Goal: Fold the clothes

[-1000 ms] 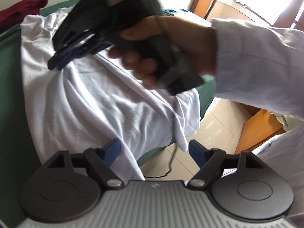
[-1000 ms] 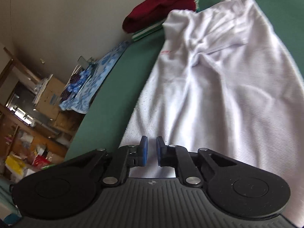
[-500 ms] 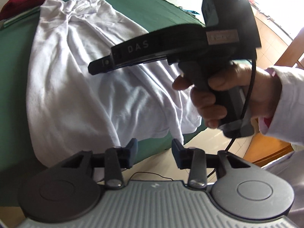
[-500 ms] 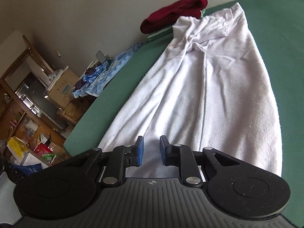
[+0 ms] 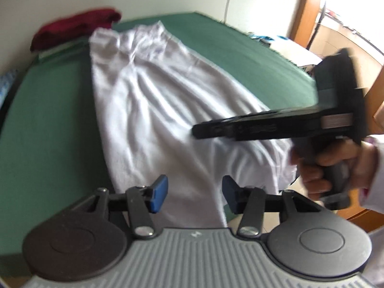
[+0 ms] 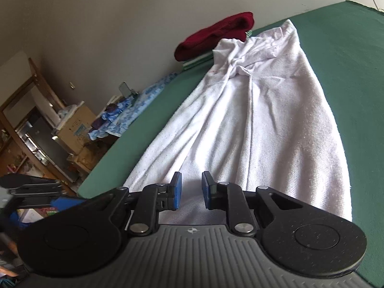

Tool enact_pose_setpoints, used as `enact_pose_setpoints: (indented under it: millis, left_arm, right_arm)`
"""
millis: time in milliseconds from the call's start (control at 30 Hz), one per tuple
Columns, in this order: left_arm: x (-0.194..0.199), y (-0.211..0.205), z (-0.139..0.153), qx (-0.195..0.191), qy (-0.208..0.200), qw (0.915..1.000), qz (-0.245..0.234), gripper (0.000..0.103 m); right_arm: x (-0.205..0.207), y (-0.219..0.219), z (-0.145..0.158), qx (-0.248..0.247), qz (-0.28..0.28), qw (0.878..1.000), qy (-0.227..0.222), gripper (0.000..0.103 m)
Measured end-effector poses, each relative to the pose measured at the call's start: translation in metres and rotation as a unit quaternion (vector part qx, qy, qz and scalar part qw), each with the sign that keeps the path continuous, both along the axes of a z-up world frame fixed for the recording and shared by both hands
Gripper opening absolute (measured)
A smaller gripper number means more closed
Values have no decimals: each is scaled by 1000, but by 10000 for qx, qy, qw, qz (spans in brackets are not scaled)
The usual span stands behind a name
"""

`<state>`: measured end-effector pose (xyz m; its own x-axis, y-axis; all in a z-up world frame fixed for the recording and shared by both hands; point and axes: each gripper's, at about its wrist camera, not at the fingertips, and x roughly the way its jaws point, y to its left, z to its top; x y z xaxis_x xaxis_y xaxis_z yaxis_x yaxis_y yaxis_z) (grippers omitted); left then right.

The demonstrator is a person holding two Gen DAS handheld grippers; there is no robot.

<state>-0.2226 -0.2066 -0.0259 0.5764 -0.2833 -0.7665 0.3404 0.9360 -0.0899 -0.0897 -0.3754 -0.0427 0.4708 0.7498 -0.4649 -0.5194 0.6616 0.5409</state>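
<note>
A big green table [image 6: 348,72] fills most of both views. A long white garment [image 6: 259,124] lies flat on it and reaches away from both grippers toward the far wall. Its near end hangs a little over the table edge, right in front of the fingers.

The left gripper [image 5: 195,195] is let go and holds nothing. Its jaws have just been opening a bit, with the white cloth seen past the gap but not pinched. The right gripper [image 6: 191,190] has its blue pads [image 6: 177,190] close together with a small gap. The cloth lies just past them, and the pads do not press on it.

Far ahead of both grippers, past the top end of the garment, a dark red folded cloth [image 6: 216,37] sits on the table next to the pale wall [image 6: 120,24]. To the left of the right gripper, off the table, there is blue patterned cloth [image 6: 134,105], a cardboard box [image 6: 76,126] and wooden shelves [image 6: 21,110]. To the right of the left gripper, a hand [image 5: 336,168] in a white sleeve [image 5: 376,175] grips the other tool's handle. Behind it are a wooden door frame [image 5: 302,9] and a bright window.
</note>
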Motion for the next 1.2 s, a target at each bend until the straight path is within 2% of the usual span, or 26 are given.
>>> enact_pose_setpoints:
  millis: [33, 67, 133, 167, 233, 300, 367, 433, 467, 533, 600, 667, 733, 767, 900, 967, 1100, 1200]
  left_arm:
    - [1, 2, -4, -47, 17, 10000, 10, 38]
    - [2, 4, -8, -93, 35, 9999, 20, 39]
    - [-1, 5, -13, -139, -12, 9999, -2, 39]
    - [-5, 4, -14, -128, -83, 9999, -81, 40]
    - [-13, 2, -16, -104, -225, 9994, -246, 50]
    - [-18, 2, -17, -232, -241, 9984, -461, 55]
    - [-23, 3, -20, -391, 6, 9959, -821, 55]
    - [-27, 6, -28, -558, 357, 9915, -1118, 53]
    - [-32, 10, -35, -578, 481, 9905, -1153, 52]
    - [-43, 19, -47, -386, 611, 9915, -1081, 49]
    - [-50, 31, -58, -251, 752, 9924, -943, 50]
    - [-49, 49, -64, -223, 799, 9950, -561, 54]
    - [-42, 62, -66, -244, 711, 9970, -184, 66]
    - [-37, 67, -65, -294, 682, 9972, -39, 68]
    - [-17, 64, -59, -667, 601, 9959, 46, 77]
    - [-11, 59, -59, -978, 699, 9927, 84, 78]
    - [-4, 46, -65, -1009, 729, 9918, 305, 77]
    - [0, 49, -71, -1264, 856, 9866, 584, 77]
  right_arm:
    - [0, 1, 4, -124, -8, 9999, 47, 18]
    - [-1, 0, 8, -212, -65, 9997, 131, 19]
    - [-11, -14, 15, -55, -287, 9994, 159, 23]
    - [-17, -21, 16, -55, -417, 9990, 132, 23]
    - [-31, -32, 16, -287, -648, 9974, 119, 24]
    - [-44, -39, 10, -522, -725, 9958, 198, 24]
    - [-58, -43, 6, -465, -887, 9949, 105, 23]
    - [-66, -45, 6, -373, -1041, 9935, 284, 24]
    - [-69, -45, 4, -483, -1016, 9927, 439, 24]
    - [-75, -43, 0, -714, -960, 9900, 753, 30]
    - [-87, -43, -7, -1285, -865, 9840, 880, 30]
    - [-96, -53, -6, -1544, -1018, 9803, 695, 30]
    - [-95, -67, -5, -1517, -1164, 9790, 703, 40]
    - [-90, -74, -6, -1463, -1198, 9792, 736, 42]
    - [-68, -93, -9, -1426, -1062, 9818, 665, 45]
    - [-59, -100, -11, -1355, -887, 9846, 661, 45]
    - [-45, -109, -19, -1066, -373, 9913, 677, 45]
    - [-36, -111, -29, -809, -164, 9935, 782, 45]
